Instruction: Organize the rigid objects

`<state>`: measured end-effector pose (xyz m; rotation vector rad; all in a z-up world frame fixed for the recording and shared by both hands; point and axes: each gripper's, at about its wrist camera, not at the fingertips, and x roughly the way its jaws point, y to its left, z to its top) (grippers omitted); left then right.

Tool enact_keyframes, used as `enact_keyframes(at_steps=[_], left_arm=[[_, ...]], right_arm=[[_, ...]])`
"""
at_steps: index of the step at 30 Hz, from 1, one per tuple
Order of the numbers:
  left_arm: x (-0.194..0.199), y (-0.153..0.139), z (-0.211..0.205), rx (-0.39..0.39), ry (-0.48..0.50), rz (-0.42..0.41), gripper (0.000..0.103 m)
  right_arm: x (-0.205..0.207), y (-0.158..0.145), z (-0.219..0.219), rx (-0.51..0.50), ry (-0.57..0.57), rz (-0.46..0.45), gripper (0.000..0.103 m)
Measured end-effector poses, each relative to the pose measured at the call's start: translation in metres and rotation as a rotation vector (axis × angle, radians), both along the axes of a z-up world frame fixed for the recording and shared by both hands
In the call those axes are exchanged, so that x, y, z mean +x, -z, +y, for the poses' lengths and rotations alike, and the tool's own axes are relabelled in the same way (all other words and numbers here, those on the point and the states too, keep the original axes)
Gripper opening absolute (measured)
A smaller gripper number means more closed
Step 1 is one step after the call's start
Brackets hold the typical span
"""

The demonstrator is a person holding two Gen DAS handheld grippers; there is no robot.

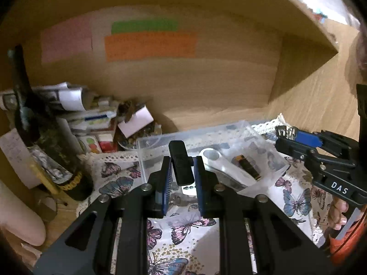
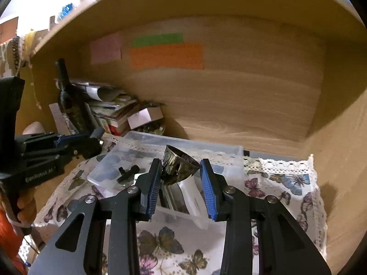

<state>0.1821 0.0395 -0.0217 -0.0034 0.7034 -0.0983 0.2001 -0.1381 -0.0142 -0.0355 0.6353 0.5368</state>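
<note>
While your left gripper (image 1: 182, 176) clamps the black plastic stick (image 1: 181, 165) and your right gripper (image 2: 181, 183) pinches the ribbed metal cup (image 2: 179, 165), lower both inside the clear plastic bin (image 1: 270, 146) before releasing.

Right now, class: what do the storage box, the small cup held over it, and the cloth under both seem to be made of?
Storage box: clear plastic, glossy; the cloth's lace shows through its walls. Cup: probably metal, dark brassy, with bright glints and a ribbed side. Cloth: white fabric, matte, printed with butterflies, lace-edged.
</note>
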Motion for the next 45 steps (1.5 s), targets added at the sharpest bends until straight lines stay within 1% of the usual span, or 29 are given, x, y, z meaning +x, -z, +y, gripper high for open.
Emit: enact_keyframes(at_steps=[8,16,22,26,28,31,33,35,37,38,39,40,41,42,43,45], left_arm=[[0.026,0.041,0.004,-0.012,0.001,0.123,0.019],[0.036,0.061,0.003,-0.009,0.011,0.172,0.019],[0.038,0.066,0.001,-0.005,0.017,0.184,0.019],[0.038,0.064,0.002,-0.009,0.016,0.188,0.02],[0.035,0.059,0.003,-0.012,0.017,0.176,0.02],[0.024,0.044,0.003,0.001,0.013,0.13,0.021],[0.013,0.029,0.003,0.01,0.011,0.081,0.028],[0.002,0.015,0.003,0.013,0.006,0.032,0.033],[-0.01,0.002,0.003,0.016,0.005,-0.013,0.035],[-0.017,-0.007,0.002,0.018,0.005,-0.042,0.037],[-0.026,-0.015,0.001,0.019,0.004,-0.073,0.043],[-0.034,-0.022,0.0,0.019,0.0,-0.1,0.047],[-0.04,-0.027,-0.002,0.018,-0.003,-0.122,0.055],[-0.051,-0.034,-0.004,0.013,-0.006,-0.155,0.061],[-0.06,-0.04,-0.005,0.009,-0.006,-0.178,0.063],[-0.074,-0.049,-0.008,0.003,0.001,-0.211,0.068]], right_arm=[[0.03,0.039,0.022,-0.039,-0.007,0.123,0.032],[0.043,0.069,0.036,-0.096,-0.017,0.199,0.032],[0.045,0.073,0.041,-0.11,-0.022,0.198,0.033],[0.043,0.069,0.039,-0.101,-0.022,0.187,0.043],[0.039,0.063,0.037,-0.097,-0.022,0.165,0.043],[0.027,0.048,0.032,-0.086,-0.017,0.117,0.043],[0.015,0.034,0.026,-0.069,-0.011,0.074,0.045],[0.003,0.021,0.021,-0.049,-0.003,0.031,0.049],[-0.014,0.005,0.013,-0.029,0.009,-0.022,0.056],[-0.022,-0.002,0.009,-0.022,0.017,-0.048,0.057],[-0.03,-0.008,0.006,-0.015,0.024,-0.071,0.061],[-0.041,-0.016,0.001,-0.001,0.037,-0.103,0.067],[-0.048,-0.021,-0.002,0.011,0.047,-0.123,0.071],[-0.056,-0.027,-0.007,0.027,0.056,-0.146,0.076],[-0.064,-0.033,-0.012,0.041,0.063,-0.167,0.08],[-0.081,-0.043,-0.022,0.071,0.078,-0.205,0.084]])
